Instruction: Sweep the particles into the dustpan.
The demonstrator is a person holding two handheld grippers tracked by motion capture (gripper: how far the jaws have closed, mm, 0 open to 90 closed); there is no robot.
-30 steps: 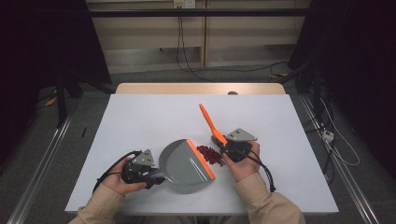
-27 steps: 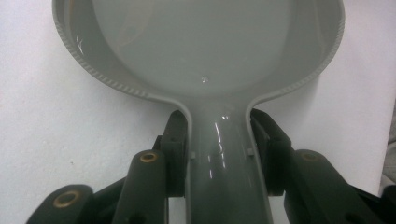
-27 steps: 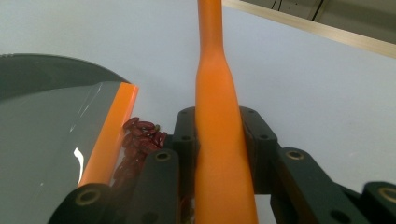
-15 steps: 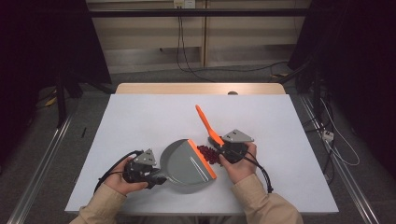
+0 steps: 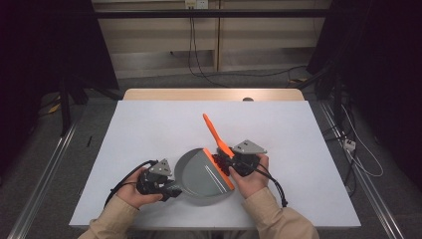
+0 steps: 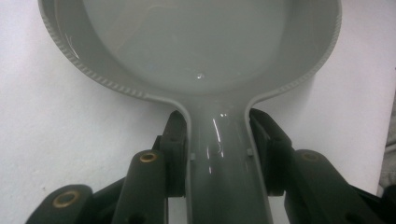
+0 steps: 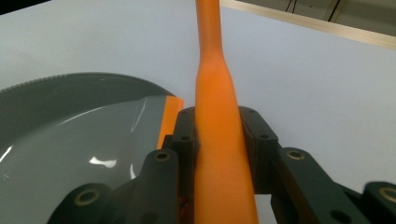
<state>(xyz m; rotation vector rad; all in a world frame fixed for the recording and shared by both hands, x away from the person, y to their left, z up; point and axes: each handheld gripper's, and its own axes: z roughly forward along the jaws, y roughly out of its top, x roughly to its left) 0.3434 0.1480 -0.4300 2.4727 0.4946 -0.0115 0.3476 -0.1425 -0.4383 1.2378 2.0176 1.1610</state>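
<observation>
A grey dustpan [image 5: 199, 175] with an orange lip [image 5: 219, 168] lies on the white table [image 5: 149, 129] near its front edge. My left gripper [image 5: 171, 190] is shut on the pan's handle [image 6: 219, 158], with a jaw on each side of the handle in the left gripper view. My right gripper [image 5: 228, 158] is shut on the orange handle of a brush [image 5: 213, 130], which slants up and away to the left. Several small red bits [image 5: 219, 161] lie at the pan's lip, under the brush. In the right gripper view the brush handle [image 7: 217, 116] rises between the jaws, beside the pan [image 7: 70, 130].
A wooden strip [image 5: 209, 94] runs along the table's far edge, with a small dark object [image 5: 247, 99] on it. Cables trail from both grippers toward the person. Dark floor and rails flank the table.
The brush and my right gripper have shifted slightly left toward the dustpan's lip, and the red bits have moved with them. The left gripper and the pan hold still.
</observation>
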